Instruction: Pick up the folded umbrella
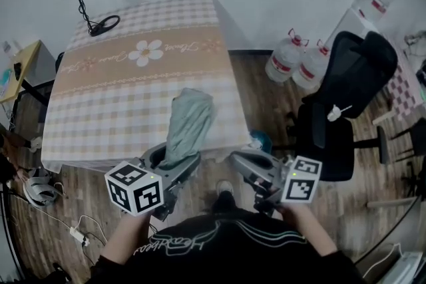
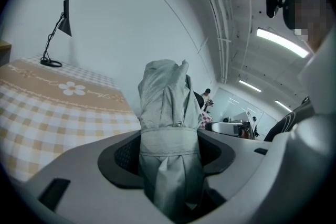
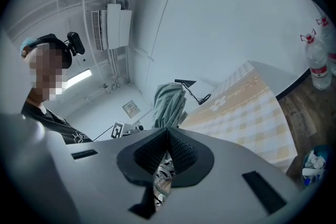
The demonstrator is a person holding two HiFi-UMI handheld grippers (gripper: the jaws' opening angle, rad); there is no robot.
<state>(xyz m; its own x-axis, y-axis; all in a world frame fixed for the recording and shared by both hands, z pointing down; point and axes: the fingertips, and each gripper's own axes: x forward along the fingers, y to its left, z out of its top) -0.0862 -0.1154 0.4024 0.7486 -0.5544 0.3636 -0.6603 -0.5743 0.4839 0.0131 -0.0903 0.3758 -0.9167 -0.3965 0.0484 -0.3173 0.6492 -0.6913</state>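
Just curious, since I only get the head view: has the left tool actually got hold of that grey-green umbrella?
Observer: Yes. In the left gripper view the left gripper has its jaws shut on the folded umbrella, right at its strap.
Operator: And the right tool, is it holding anything?
Observer: No. The right gripper view shows the right gripper with its jaws together and nothing between them.
Operator: Is the umbrella lying on the table?
Observer: Seen from the right gripper view, its free end points up against the wall, clear of the checked table.
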